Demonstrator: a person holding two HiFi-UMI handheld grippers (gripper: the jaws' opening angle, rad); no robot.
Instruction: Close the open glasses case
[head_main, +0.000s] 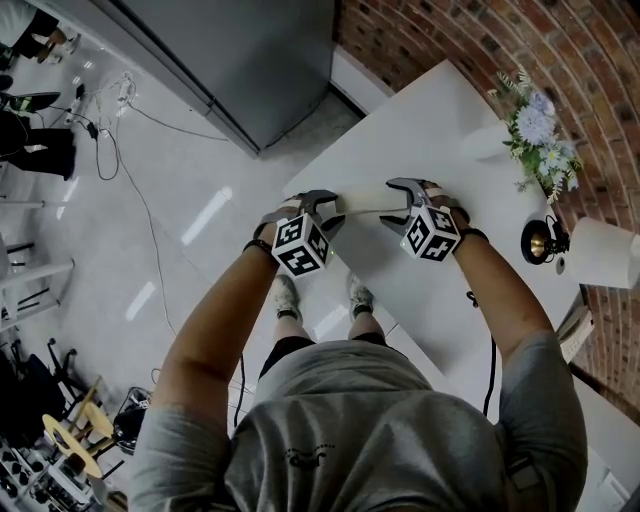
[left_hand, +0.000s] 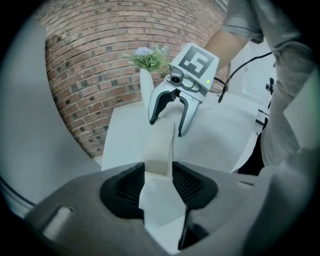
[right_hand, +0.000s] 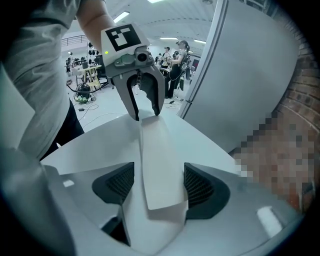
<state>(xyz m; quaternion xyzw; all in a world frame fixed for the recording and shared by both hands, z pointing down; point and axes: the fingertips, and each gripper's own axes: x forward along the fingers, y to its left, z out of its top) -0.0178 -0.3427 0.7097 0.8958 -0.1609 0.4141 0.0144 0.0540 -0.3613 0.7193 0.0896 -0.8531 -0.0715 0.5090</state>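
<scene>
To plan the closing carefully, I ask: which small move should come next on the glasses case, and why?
Probably push the lid flap down with the right gripper. The left gripper clamps one end of the white glasses case, the flap looks lifted, and the right jaws stand apart around it.

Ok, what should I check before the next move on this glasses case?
1. Left tongs pressing the glasses case at its end: ok.
2. Right tongs gripping the other end: not ok, a gap shows beside one pad.
3. Case fully shut: cannot tell.
4. Case over the table: ok.
5. Flower vase apart from the case: ok.
</scene>
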